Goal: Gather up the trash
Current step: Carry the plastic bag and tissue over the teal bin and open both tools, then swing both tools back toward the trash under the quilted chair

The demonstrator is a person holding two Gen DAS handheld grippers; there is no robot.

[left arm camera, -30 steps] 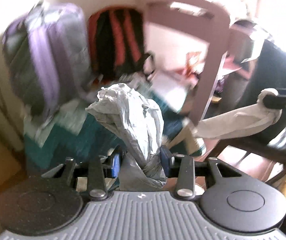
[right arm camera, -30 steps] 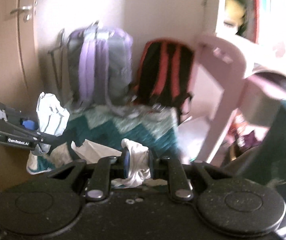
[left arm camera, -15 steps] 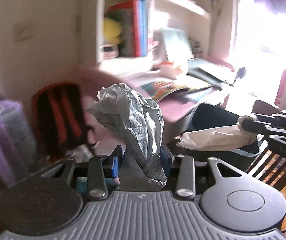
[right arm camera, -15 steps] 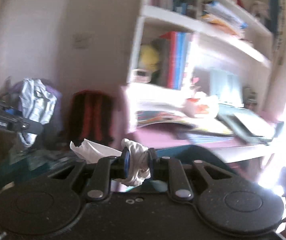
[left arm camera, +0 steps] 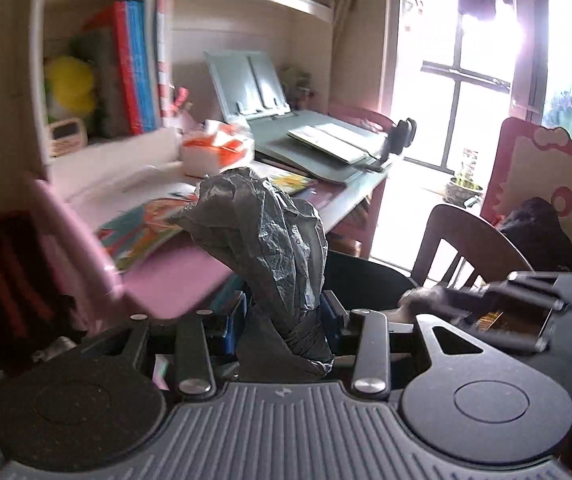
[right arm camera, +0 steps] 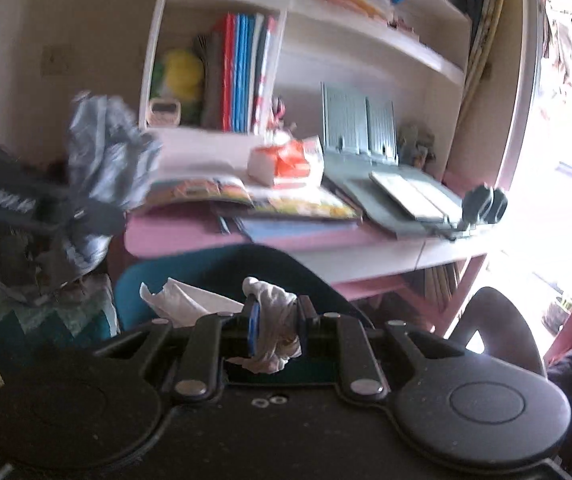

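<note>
So both my hands are full right now. My left gripper [left arm camera: 284, 316] is clamped on a crumpled grey plastic bag [left arm camera: 262, 236] that stands up tall between the fingers, all crinkly and thin. My right gripper [right arm camera: 276, 330] is pinching a twisted wad of white tissue [right arm camera: 272, 320], soft and floppy, its tail trailing left. A dark bin [left arm camera: 365, 276] sits just ahead, between the two grippers, under the pink desk [left arm camera: 174, 280], so either drop looks short, I reckon.

Left gripper [left arm camera: 282, 316] clamped tight, held aloft; right gripper [right arm camera: 277, 322] likewise.
</note>
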